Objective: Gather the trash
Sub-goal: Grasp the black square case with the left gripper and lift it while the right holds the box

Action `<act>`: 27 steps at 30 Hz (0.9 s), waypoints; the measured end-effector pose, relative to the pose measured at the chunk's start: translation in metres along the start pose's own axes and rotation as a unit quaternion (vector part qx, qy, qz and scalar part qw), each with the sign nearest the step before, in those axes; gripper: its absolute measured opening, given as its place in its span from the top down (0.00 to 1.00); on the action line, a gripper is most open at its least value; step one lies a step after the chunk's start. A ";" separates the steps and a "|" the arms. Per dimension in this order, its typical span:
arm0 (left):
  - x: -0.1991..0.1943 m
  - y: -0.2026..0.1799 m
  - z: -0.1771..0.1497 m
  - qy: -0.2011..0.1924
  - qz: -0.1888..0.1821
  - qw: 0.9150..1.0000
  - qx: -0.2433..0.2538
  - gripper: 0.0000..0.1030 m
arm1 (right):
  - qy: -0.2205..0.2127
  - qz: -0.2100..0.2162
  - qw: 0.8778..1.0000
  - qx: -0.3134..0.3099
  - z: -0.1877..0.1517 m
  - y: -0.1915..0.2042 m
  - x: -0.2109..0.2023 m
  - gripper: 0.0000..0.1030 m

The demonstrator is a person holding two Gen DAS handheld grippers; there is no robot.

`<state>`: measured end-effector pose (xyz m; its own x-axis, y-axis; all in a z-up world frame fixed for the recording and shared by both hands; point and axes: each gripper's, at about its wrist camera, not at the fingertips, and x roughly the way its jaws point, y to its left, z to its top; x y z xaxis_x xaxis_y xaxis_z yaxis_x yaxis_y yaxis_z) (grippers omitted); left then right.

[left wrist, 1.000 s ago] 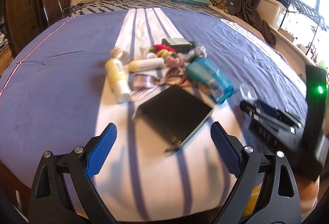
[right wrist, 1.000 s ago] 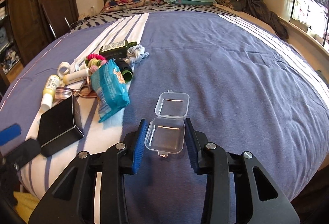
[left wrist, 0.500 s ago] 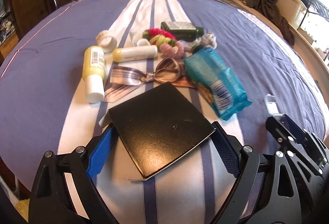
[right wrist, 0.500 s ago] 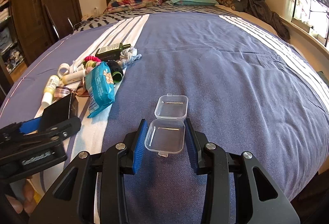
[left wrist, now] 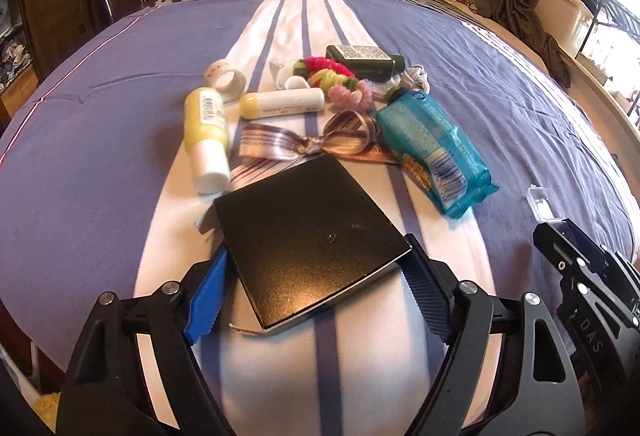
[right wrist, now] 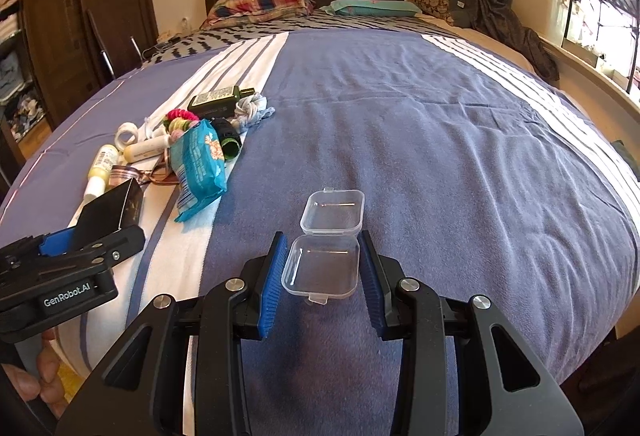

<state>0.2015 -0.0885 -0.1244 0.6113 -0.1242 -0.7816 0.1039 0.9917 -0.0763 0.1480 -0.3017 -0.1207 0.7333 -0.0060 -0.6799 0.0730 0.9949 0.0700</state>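
Bed [left wrist: 100, 140] fills my view. Black box [left wrist: 308, 236] sits between left gripper [left wrist: 316, 300] pads, jaws closed in on its corners w/ contact likely; a sec ago it lay ahead, unreached. Risk: corner grip, box could twist out. Right gripper [right wrist: 324, 276] pinches clear case [right wrist: 322, 266] btwn its pads, unchanged.

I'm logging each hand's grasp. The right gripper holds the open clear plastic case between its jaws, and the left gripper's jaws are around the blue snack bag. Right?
Not quite. The left gripper has its jaws around the black box, not the blue snack bag, which lies untouched beyond it, as the left wrist view shows. The right gripper does hold the open clear plastic case.
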 end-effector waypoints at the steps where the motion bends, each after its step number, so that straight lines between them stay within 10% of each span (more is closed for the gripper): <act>1: -0.002 0.002 -0.002 -0.001 -0.001 1.000 0.002 0.26 | -0.002 0.000 1.000 -0.001 -0.002 0.001 -0.004 0.64; 27: -0.155 0.035 -0.080 -0.123 -0.036 0.991 0.043 0.28 | -0.085 0.015 0.996 -0.029 -0.050 0.040 -0.137 0.67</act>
<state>0.0474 -0.0317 -0.0551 0.7720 -0.2092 -0.6001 0.2144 0.9746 -0.0640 0.0166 -0.2565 -0.0609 0.8385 0.0120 -0.5448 0.0132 0.9990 0.0423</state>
